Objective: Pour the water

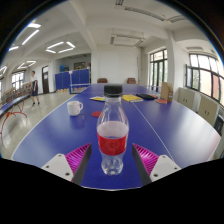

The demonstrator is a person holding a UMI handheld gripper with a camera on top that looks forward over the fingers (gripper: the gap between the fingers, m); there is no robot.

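— 2 fingers of the gripper [112, 160] show at the near edge, each with a magenta pad [76, 157] on its inner face. How do they stand?

— Spread apart. The plastic bottle [112, 133] stands upright between them on the blue table [170, 125], with a gap visible on either side, so nothing is clamped.

— What does the bottle look like?

— Clear body, black cap [113, 91], a red label [112, 146] around its lower half. The liquid inside looks clear; I cannot tell how high it reaches.

— Anything else on the table?

— 1 white mug [74, 107] sits farther away and to the left of the bottle, well apart from it, handle toward the right. A small red thing [97, 114] lies flat between mug and bottle, just left of the bottle's shoulder; it is too small to name. At the far end lie yellow sheets [118, 98] and some dark items [146, 96] I cannot make out, with a brownish box-like object [165, 93] to the far right.

— And the room?

— Large windows [205, 75] run along the right wall, strip lights [59, 46] on the ceiling, a blue panel [70, 78] at the far left, and a person [37, 89] standing far off on the left side.
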